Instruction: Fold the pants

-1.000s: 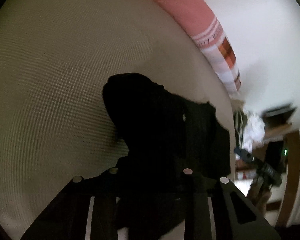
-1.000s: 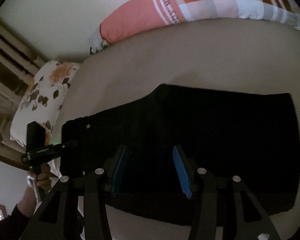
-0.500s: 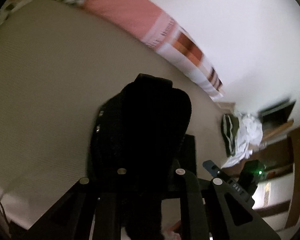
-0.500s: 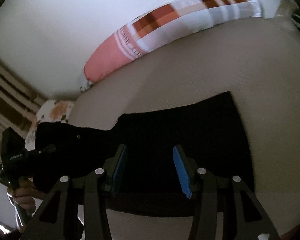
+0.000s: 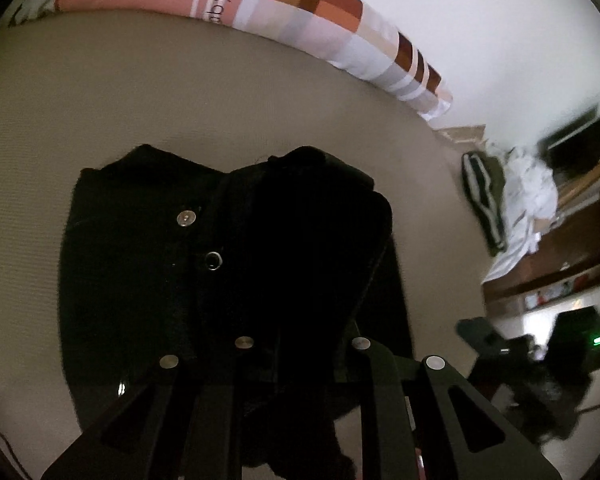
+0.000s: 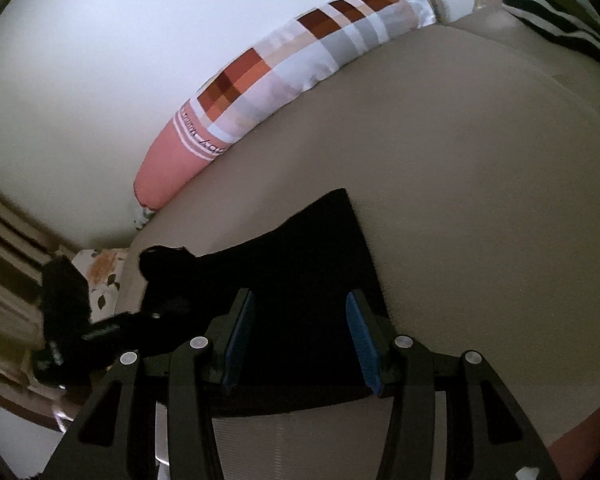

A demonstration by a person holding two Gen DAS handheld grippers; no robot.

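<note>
The black pants [image 5: 228, 280] lie on the beige mattress [image 5: 100, 100], toward its near edge, with the waistband and its metal snap button [image 5: 186, 218] flat at the left end. The left gripper [image 5: 300, 360] has a thick bunch of the dark cloth clamped between its nearly closed jaws, lifted and draped over the flat part, so the fold seems under way (the fingertips themselves are buried in fabric).

The right gripper [image 6: 300, 332] hovers over the flat leg portion, its blue pads [image 6: 362, 344] apart with nothing pinched between them; the pants pass straight under the gap. From there the garment's long axis runs left to right along the mattress's near edge, its square far corner just beyond the right-hand pad. The left gripper is the nearer, already holding; as I judge it, the carried end needs to land on that flat half.

A pink and checked bolster pillow [image 6: 284, 84] lies along the far edge against the wall, well clear. A striped garment and white laundry [image 5: 528, 184] sit off the right end. Nothing stands between.
</note>
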